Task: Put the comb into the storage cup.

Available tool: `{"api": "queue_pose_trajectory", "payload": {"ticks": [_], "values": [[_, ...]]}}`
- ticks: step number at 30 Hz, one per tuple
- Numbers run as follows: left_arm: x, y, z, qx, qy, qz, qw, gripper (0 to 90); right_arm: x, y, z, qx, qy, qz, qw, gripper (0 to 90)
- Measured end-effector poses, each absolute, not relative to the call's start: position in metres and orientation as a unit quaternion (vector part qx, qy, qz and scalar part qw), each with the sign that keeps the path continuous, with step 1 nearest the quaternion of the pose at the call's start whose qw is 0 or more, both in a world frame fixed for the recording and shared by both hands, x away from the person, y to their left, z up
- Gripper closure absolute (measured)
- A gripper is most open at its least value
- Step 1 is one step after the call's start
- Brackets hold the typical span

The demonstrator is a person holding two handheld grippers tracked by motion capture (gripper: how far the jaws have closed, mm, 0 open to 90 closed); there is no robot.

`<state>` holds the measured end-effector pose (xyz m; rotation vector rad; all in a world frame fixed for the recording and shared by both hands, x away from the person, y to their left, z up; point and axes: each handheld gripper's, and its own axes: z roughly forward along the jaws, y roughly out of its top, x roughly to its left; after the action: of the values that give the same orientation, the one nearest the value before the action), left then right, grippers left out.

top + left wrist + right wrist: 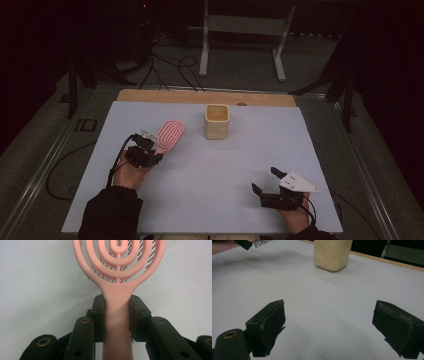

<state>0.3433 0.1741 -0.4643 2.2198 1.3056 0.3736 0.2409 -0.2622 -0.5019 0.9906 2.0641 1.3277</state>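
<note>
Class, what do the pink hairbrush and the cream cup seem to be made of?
Pink hairbrush: likely moulded plastic, matt, smooth one-piece rings and handle, thin dark bristles behind. Cream cup: possibly glazed ceramic or plastic; thick rounded walls, soft sheen, faint dimples.

Cream cup (216, 121) alone, seemingly roomy surroundings.

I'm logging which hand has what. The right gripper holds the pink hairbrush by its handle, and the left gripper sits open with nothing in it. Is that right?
Swapped. In the left gripper view the left gripper is shut on the pink hairbrush handle. In the right gripper view the right gripper stands open with nothing between its jaws.
</note>
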Motion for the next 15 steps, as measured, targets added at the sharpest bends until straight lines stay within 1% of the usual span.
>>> {"api": "queue_pose_trajectory", "payload": {"ticks": [5,11,15], "values": [[0.332,0.172,-0.464,0.812,0.482,0.151,0.292,69.9,0.241,-0.262,-0.502,0.363,0.755,0.488,0.245,10.7],[0.324,0.169,-0.465,0.81,0.476,0.177,0.293,69.9,0.241,-0.262,-0.502,0.361,0.755,0.489,0.246,10.8],[0.319,0.171,-0.464,0.805,0.467,0.194,0.309,69.9,0.241,-0.263,-0.501,0.362,0.754,0.491,0.245,10.7]]}}
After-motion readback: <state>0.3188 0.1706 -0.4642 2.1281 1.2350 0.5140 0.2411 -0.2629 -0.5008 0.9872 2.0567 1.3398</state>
